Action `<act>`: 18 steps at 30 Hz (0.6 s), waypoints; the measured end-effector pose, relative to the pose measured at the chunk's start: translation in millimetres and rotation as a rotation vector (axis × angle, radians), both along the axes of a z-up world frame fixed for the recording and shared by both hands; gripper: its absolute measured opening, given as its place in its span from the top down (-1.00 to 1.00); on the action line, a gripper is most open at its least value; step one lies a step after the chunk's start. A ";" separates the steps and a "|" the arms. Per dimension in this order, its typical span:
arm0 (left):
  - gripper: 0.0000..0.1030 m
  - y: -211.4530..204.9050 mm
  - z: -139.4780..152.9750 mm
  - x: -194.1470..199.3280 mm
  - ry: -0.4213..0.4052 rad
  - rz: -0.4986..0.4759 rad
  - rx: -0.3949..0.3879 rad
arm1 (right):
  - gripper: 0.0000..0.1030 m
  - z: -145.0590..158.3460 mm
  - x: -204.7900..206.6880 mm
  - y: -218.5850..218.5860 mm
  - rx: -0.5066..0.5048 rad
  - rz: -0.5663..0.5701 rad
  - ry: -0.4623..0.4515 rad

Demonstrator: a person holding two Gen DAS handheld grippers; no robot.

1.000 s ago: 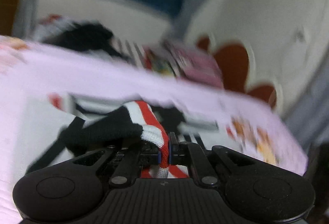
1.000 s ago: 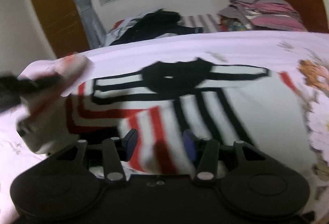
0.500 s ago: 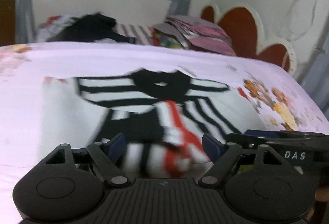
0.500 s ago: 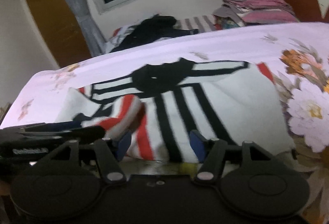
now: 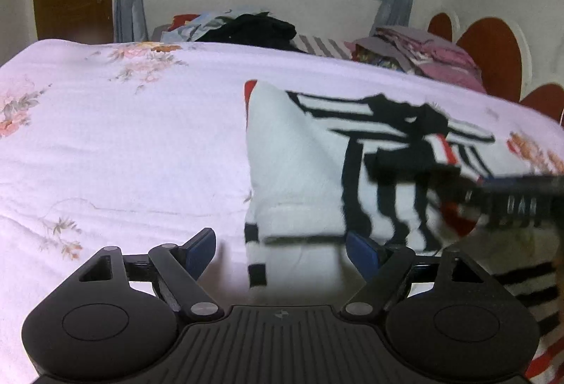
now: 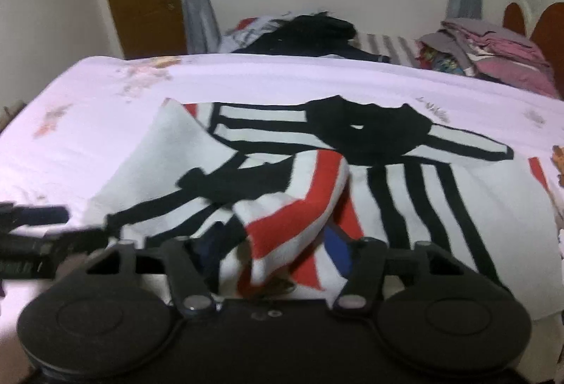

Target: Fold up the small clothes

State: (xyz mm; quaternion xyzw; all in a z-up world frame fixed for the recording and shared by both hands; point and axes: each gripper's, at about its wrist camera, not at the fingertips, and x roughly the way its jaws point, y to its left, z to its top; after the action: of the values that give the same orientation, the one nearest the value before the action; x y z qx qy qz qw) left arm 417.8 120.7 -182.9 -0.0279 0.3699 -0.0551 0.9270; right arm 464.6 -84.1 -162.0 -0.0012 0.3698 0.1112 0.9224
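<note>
A small white top with black and red stripes (image 6: 405, 179) lies on the pale floral bedsheet (image 5: 123, 144), its black collar at the far side. Its left sleeve (image 6: 282, 204) is folded in over the body. In the left wrist view the top (image 5: 299, 165) lies right of centre. My left gripper (image 5: 282, 252) is open and empty, low over the top's near left edge. My right gripper (image 6: 271, 252) is open, with the folded sleeve's cuff lying between its fingers. Each gripper shows at the edge of the other's view.
A heap of dark clothes (image 5: 253, 28) lies at the far side of the bed. A stack of folded pink and grey clothes (image 6: 493, 53) sits at the far right by the headboard. A door and a curtained window are behind.
My left gripper was shut on the sleeve, carried it over the top, then opened and let it go. It has since drawn back to the left. My right gripper moved closer to the sleeve.
</note>
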 end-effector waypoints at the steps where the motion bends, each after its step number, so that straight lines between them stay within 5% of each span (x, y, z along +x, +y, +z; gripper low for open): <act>1: -0.56 -1.4 -3.3 1.3 0.000 -0.001 0.005 | 0.29 1.0 2.2 -2.3 0.011 -0.011 0.005; 4: -0.55 -7.5 -9.7 8.3 -0.010 -0.003 0.021 | 0.67 9.2 3.7 -14.7 0.050 -0.040 -0.014; 7: 0.06 -11.3 -14.3 17.3 -0.018 0.003 0.047 | 0.82 22.6 -0.5 -38.3 0.110 -0.101 -0.049; 13: 0.63 -12.0 -21.7 23.5 -0.011 0.000 0.011 | 0.84 16.2 -4.8 -105.3 0.191 -0.275 -0.001; 15: 0.63 -15.9 -23.9 23.5 -0.012 -0.003 0.028 | 0.85 0.9 -4.5 -117.3 0.184 -0.304 0.057; 18: 0.63 -10.7 -20.8 24.3 -0.001 0.016 -0.017 | 0.57 -9.2 -9.6 -134.3 0.250 -0.345 0.086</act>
State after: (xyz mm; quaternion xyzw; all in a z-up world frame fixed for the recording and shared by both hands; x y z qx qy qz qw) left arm 442.0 110.1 -203.6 -0.0385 0.3689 -0.0508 0.9273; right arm 455.0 -218.4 -171.2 0.1811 0.3870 -0.0033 0.9041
